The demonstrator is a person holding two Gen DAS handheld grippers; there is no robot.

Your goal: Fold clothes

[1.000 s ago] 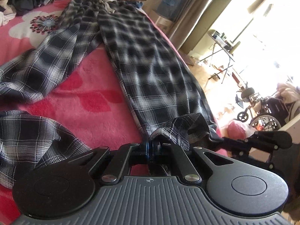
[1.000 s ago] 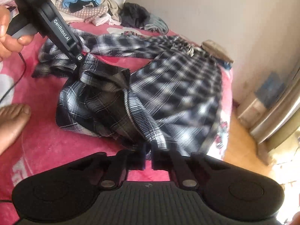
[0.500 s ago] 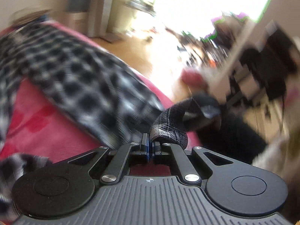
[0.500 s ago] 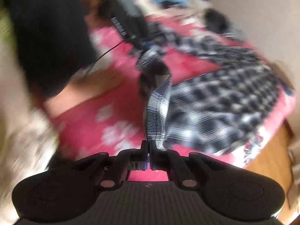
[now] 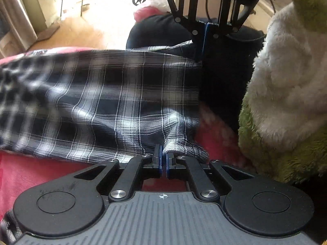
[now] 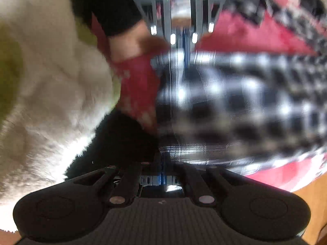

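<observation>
We see the plaid trousers (image 5: pixel 114 102) spread on the blanket (image 5: pixel 40 175), running off to the left in the left wrist view, with their near end corner pinched in our left gripper (image 5: pixel 162 159) at bottom centre. The opposite corner of that same end sits in our right gripper (image 5: pixel 205 38) at top centre, so the hem is stretched between the two. A fleece sleeve (image 5: pixel 286 85) lies right of the cloth, dark clothing (image 5: pixel 159 32) behind it, floor (image 5: pixel 92 24) beyond.

Black-white plaid trousers (image 5: pixel 114 102) (pink blanket (image 5: pixel 40 175)).
</observation>
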